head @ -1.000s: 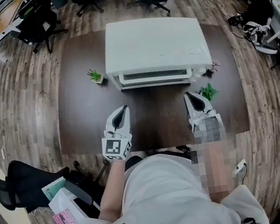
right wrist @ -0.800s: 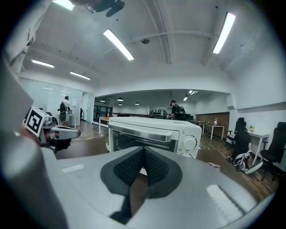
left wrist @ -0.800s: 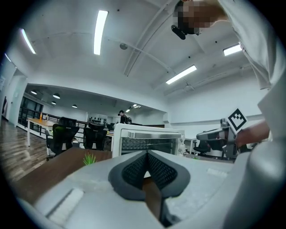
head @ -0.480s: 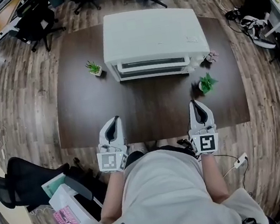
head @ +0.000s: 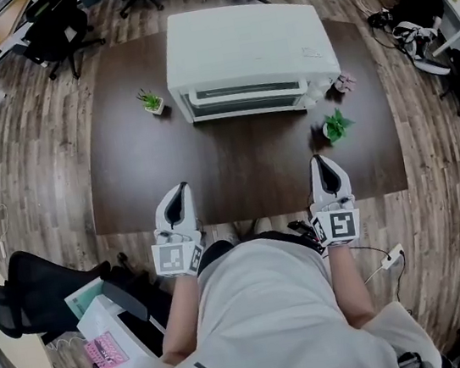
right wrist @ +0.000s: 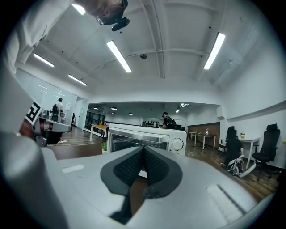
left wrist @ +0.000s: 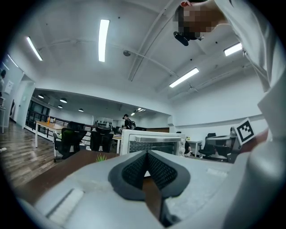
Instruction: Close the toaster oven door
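The white toaster oven (head: 248,47) stands at the far middle of the dark table (head: 246,176), its door (head: 245,99) upright against the front. It also shows ahead in the left gripper view (left wrist: 152,142) and the right gripper view (right wrist: 147,137). My left gripper (head: 179,195) rests at the table's near edge on the left, jaws shut and empty. My right gripper (head: 322,167) sits at the near edge on the right, also shut with nothing held. Both are far back from the oven.
A small potted plant (head: 151,101) stands left of the oven, another green plant (head: 337,126) and a tiny pink one (head: 343,82) to its right. Office chairs (head: 61,28) and desks ring the table on a wooden floor.
Both grippers have pulled back from mid-table to the near edge. The oven door looks the same, upright, throughout.
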Available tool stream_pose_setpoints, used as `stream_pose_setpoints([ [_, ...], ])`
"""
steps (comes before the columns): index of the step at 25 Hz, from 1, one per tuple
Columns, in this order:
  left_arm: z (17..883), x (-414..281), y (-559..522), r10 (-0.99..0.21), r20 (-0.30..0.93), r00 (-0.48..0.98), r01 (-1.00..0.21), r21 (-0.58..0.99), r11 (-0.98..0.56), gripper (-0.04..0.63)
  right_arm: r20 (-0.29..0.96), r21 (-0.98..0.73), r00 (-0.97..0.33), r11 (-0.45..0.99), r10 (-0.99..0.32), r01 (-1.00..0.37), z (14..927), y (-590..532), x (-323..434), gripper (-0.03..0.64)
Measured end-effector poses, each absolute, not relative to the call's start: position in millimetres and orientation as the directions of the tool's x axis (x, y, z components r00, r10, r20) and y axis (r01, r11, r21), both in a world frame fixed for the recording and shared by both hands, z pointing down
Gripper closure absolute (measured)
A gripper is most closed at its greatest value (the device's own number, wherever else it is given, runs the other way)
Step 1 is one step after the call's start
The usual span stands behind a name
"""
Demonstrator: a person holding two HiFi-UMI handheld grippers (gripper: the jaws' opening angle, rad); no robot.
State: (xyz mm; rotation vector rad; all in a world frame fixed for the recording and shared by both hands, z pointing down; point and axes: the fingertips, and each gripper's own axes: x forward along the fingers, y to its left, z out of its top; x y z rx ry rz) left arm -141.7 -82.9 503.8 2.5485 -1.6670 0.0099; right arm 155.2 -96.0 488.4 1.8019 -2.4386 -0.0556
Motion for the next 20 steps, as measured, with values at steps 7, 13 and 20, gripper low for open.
stream_pose_setpoints([
  [7,506.3,-141.0,-84.9,-0.914,0.059,0.402,-0.915,0.067,-0.398,0.591,0.072,0.124,-0.311,0.318,-0.948,-0.94,489.7,-95.7,149.9,0.617],
  [13,508.3,-142.5,-91.5,-0.913,0.064,0.402,-0.915,0.07,-0.398,0.591,0.075,0.129,-0.317,0.325,-0.945,-0.937,489.2,-98.6,148.3,0.617],
  [20,512.0,-142.6,-91.0,-0.913,0.06,0.404,-0.913,0.09,-0.398,0.591,0.067,0.145,-0.335,0.341,-0.94,-0.929,487.3,-96.3,143.9,0.617],
])
